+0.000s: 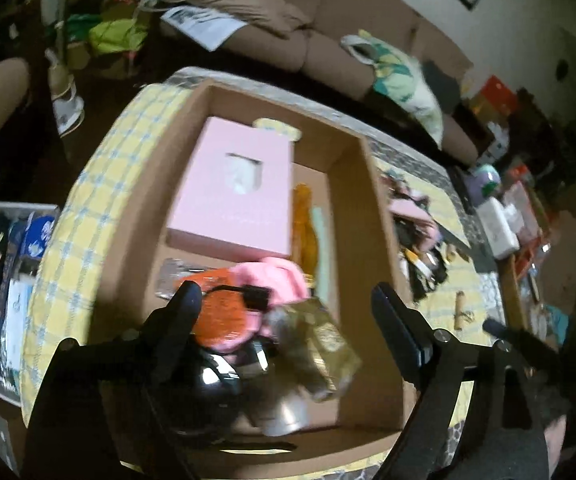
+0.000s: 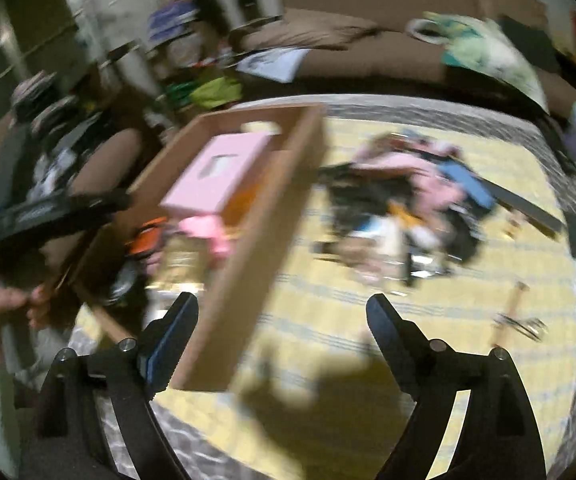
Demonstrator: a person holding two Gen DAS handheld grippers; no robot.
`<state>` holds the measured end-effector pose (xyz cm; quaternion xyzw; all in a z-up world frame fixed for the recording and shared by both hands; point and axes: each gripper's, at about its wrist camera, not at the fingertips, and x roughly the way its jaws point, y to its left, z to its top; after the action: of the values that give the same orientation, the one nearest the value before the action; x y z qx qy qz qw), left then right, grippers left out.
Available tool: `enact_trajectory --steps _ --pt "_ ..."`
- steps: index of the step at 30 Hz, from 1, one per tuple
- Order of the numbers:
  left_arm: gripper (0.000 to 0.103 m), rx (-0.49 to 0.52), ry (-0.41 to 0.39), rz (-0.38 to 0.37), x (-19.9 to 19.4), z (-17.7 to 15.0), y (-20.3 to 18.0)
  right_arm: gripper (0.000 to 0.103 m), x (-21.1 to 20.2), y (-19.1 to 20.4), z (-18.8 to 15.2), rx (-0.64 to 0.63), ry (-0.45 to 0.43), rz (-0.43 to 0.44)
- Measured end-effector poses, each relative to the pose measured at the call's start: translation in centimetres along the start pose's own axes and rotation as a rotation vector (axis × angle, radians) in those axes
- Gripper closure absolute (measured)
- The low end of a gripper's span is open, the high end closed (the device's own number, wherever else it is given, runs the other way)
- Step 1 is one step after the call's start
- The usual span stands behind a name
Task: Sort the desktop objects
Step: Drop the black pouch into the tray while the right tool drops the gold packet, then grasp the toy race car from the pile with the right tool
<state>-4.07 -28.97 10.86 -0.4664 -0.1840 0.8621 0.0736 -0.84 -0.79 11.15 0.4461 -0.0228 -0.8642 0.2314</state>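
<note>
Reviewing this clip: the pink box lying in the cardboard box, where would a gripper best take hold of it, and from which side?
The pink box lies flat, its broad top up, against the cardboard box's left wall. Probably best to come from above and close across its two short edges, or on the right edge, where a gap shows beside the orange thing. The top face looks too wide to span.

An open cardboard box (image 1: pixel 371 216) holding a pink carton (image 1: pixel 232 192), an orange item and a blurred amber bottle (image 1: pixel 327 344) is sitting beneath the left gripper (image 1: pixel 284 300), with loose clutter (image 2: pixel 407 216) lying ahead of the right gripper (image 2: pixel 282 308).
</note>
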Motion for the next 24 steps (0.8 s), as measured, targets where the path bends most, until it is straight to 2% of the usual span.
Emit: enact_trajectory --steps 1,7,13,17,20,23,24 --pt "0.009 0.024 -0.001 -0.008 0.1 -0.2 -1.0 0.015 -0.5 -1.3 -0.1 0.022 -0.008 -0.01" --pt "0.001 0.125 -0.002 -0.059 0.5 -0.9 -6.0 0.012 -3.3 -8.8 -1.2 0.179 -0.071 -0.069" --pt "0.001 0.24 0.013 -0.064 2.3 -1.4 -11.7 0.012 -4.0 -12.4 -1.5 0.254 -0.09 -0.073" --pt "0.001 0.367 0.038 -0.007 4.5 -1.4 -15.7 0.012 -4.3 -14.1 -0.8 0.251 -0.112 -0.087" --pt "0.001 0.521 0.073 0.09 7.4 -1.0 -18.9 0.012 -4.0 -15.4 0.2 0.227 -0.12 -0.109" --pt "0.008 0.652 0.158 0.163 11.3 -0.2 -21.4 0.012 -3.2 -16.7 1.6 0.196 -0.122 -0.127" --pt "0.015 0.674 0.176 0.184 12.1 -0.1 -21.6 0.012 -2.9 -17.1 1.9 0.188 -0.117 -0.133"
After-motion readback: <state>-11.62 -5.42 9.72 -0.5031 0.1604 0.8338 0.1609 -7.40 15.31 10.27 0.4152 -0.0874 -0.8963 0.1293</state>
